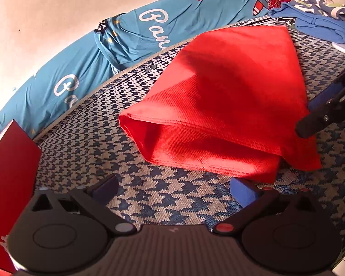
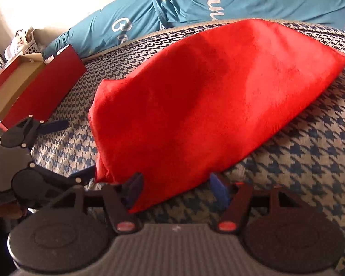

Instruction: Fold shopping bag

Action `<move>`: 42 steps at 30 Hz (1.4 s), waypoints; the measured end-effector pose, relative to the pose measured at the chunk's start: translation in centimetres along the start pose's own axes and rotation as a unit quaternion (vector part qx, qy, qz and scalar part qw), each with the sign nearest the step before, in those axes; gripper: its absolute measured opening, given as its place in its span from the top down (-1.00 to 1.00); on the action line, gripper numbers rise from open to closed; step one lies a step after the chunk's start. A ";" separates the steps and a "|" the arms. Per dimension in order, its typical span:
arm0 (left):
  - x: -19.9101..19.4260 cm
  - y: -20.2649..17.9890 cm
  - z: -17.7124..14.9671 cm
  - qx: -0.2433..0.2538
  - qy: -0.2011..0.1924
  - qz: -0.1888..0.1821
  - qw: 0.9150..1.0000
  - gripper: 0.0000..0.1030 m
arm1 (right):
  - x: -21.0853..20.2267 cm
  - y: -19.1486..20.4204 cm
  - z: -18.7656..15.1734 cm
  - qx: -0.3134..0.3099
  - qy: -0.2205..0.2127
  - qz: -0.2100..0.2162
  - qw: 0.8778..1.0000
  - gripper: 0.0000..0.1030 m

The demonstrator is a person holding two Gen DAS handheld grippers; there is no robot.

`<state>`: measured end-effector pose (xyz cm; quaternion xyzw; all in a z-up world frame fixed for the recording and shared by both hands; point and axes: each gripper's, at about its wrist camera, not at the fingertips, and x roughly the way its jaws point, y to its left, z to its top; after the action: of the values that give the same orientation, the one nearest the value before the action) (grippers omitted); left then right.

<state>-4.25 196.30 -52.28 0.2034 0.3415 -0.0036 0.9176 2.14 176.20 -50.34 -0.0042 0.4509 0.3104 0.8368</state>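
- The red shopping bag (image 1: 220,96) lies folded over on the blue-and-white houndstooth mat (image 1: 99,142), one layer doubled on another, its open mouth facing the left gripper.
- Left gripper (image 1: 174,188) sits low at the bag's near edge, fingers spread wide and nothing between them; its right-hand blue fingertip (image 1: 242,192) is just beside the bag's folded edge.
- Right gripper (image 2: 176,189) is right up against the bag's other end. Its fingers are apart with a corner of red fabric lying between them, though not pinched; the dark left pad (image 2: 134,189) touches the cloth.
- From the right wrist view, the left gripper (image 2: 64,149) shows at the bag's left side, fingers wide, the lower one touching the bag's edge.
- A red cardboard box (image 2: 36,87) stands open on the mat, well apart from the bag on its left.
- Beyond the bag's far edge, teal bedding (image 1: 85,53) with white lettering runs along the mat.
- Crumpled clothes (image 1: 310,16) pile up past the bag's far right corner.
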 end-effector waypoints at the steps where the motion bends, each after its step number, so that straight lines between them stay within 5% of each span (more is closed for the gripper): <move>1: 0.0 -0.1 0.0 0.002 -0.001 0.001 1.000 -1.00 | 0.1 0.1 0.0 -0.003 -0.002 -0.001 1.000 0.10; 6: -0.5 0.1 0.2 0.008 -0.004 -0.002 1.000 -1.00 | -0.6 -0.7 0.0 0.020 -0.005 -0.008 1.000 0.16; 22: -1.6 1.4 1.0 -0.020 -0.045 0.020 0.999 -1.00 | -0.2 -1.8 -0.4 0.072 -0.001 0.029 0.997 -0.13; 24: -1.0 0.9 0.9 -0.014 -0.033 0.007 0.999 -1.00 | -0.1 -1.4 -0.5 0.059 -0.009 0.014 0.998 0.06; 26: -0.3 0.4 0.6 -0.002 -0.018 0.009 1.000 -1.00 | -0.2 -1.3 -0.4 0.056 -0.015 0.004 0.998 0.61; 27: -0.1 0.1 0.5 0.004 -0.013 0.010 1.000 -1.00 | -0.2 -1.4 -0.4 0.058 -0.018 0.002 0.998 0.71; 34: 0.3 0.3 0.5 -0.017 -0.011 0.004 1.000 -1.00 | -0.2 -0.5 0.1 0.058 -0.035 0.029 0.997 0.74; 42: -0.4 0.3 0.7 -0.007 -0.014 0.006 1.000 -1.00 | 0.9 0.9 0.4 0.030 -0.020 0.008 0.999 0.64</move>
<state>-4.10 196.28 -51.46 0.1995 0.3275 0.0014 0.9235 2.32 177.50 -50.57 0.0313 0.4434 0.3036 0.8428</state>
